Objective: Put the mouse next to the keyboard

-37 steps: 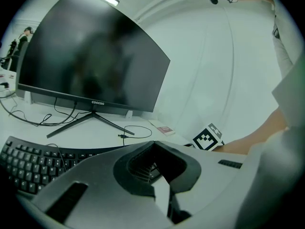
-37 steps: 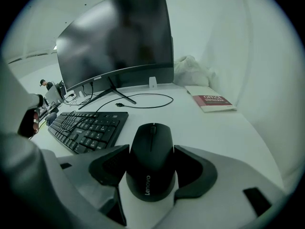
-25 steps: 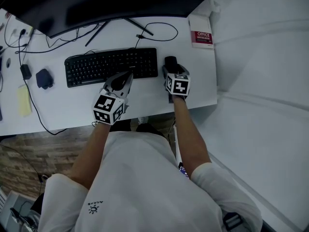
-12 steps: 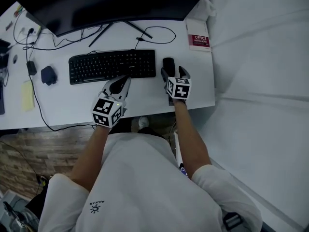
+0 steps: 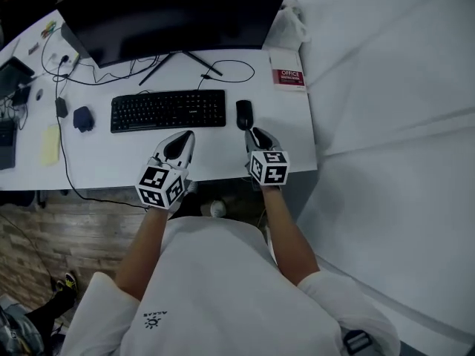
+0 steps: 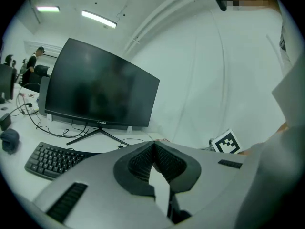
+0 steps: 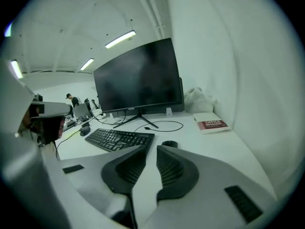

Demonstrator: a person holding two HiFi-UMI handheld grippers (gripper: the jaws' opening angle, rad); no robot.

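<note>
Lying beside keyboard [image 5: 168, 110], mouse [image 5: 243, 114] just beyond right claw [image 5: 257, 133], jaws empty, lately closing.

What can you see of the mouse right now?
The mouse is a black oval of matte-looking plastic, with no cable visible. It lies flat on the white desk, long axis toward the monitor, just off the right end of the keyboard, a narrow gap between them. Only the desk touches it.

On the white counter [image 5: 219, 147] lies a keyboard [image 5: 168, 110]. A mouse [image 5: 243, 114] sits just right of it, a red book [image 5: 288, 78] farther right.
</note>
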